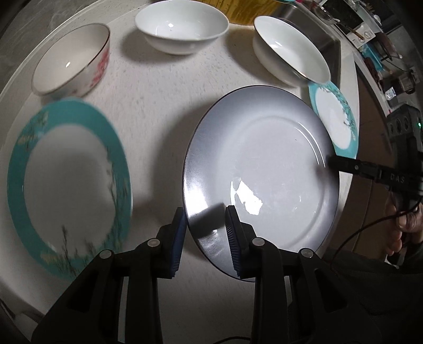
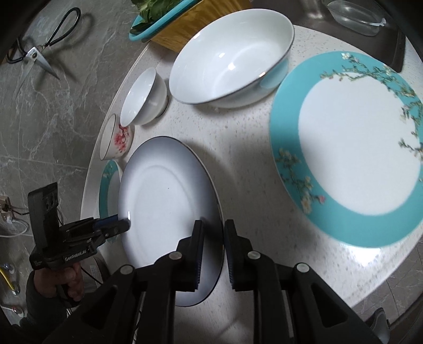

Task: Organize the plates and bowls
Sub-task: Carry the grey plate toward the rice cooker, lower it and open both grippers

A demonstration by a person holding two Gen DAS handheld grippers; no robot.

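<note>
Straddling grey plate [image 1: 264, 169] rim with both grippers, left [image 1: 205, 225] and right [image 2: 212, 238], jaws apart, unclamped. Risking slippage, chipping against teal plate [image 2: 351, 148] if lifting unevenly.

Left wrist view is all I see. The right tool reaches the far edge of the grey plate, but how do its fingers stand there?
Observer: The right tool straddles the rim of the grey plate: one finger over the plate, the other outside it.
Operator: Does something lie beside the table that I cannot see?
Observer: Yes, scissors lie on the grey counter.
Operator: And behind the bowls?
Observer: Green leaves sit in a teal basket.
</note>
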